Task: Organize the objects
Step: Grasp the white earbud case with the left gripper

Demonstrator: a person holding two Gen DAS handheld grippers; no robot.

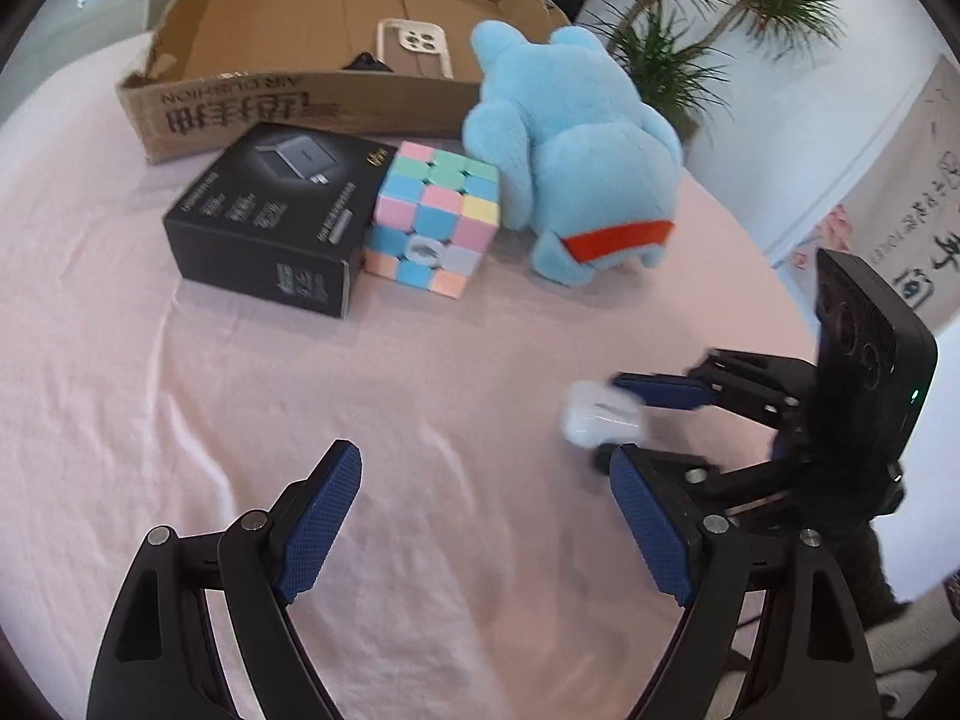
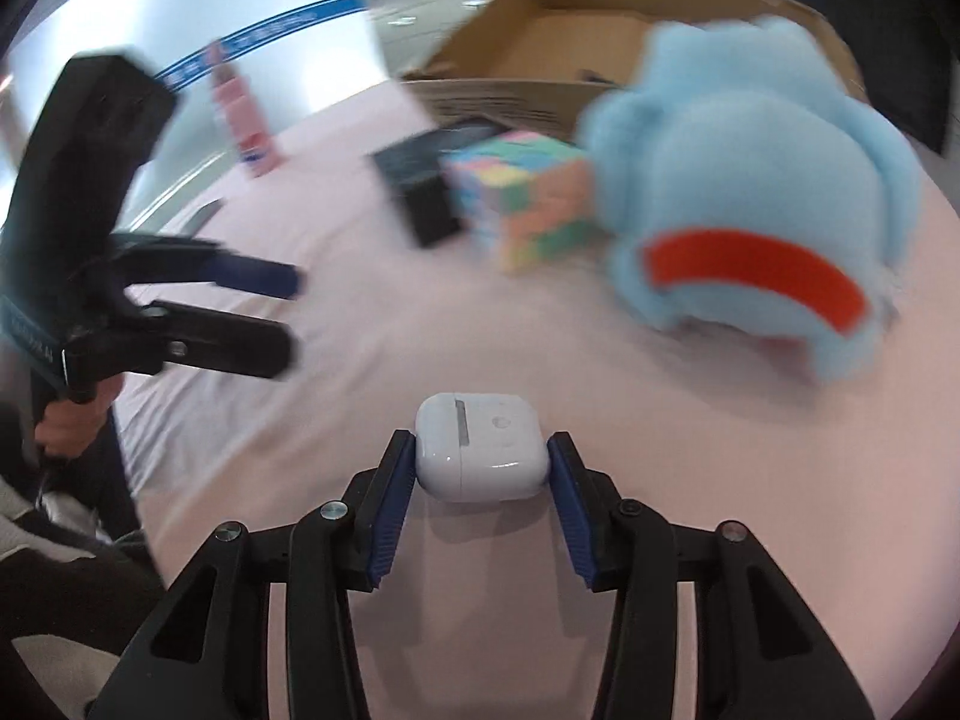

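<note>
My right gripper [image 2: 482, 461] is shut on a white earbud case [image 2: 483, 455], held between its blue pads just above the pink cloth; it also shows in the left wrist view [image 1: 603, 420]. My left gripper [image 1: 483, 516] is open and empty over the cloth, and shows at the left of the right wrist view [image 2: 291, 315]. A blue plush toy [image 1: 576, 162], a pastel puzzle cube [image 1: 435, 219] and a black product box [image 1: 276, 219] sit in a row before a cardboard box [image 1: 252, 99].
The cardboard box holds a phone case [image 1: 414, 48] and a small dark item [image 1: 366, 63]. The table is covered by a pink cloth [image 1: 240, 408]. A potted plant [image 1: 690, 18] stands behind the table. A pink bottle [image 2: 243, 114] stands at the far left edge.
</note>
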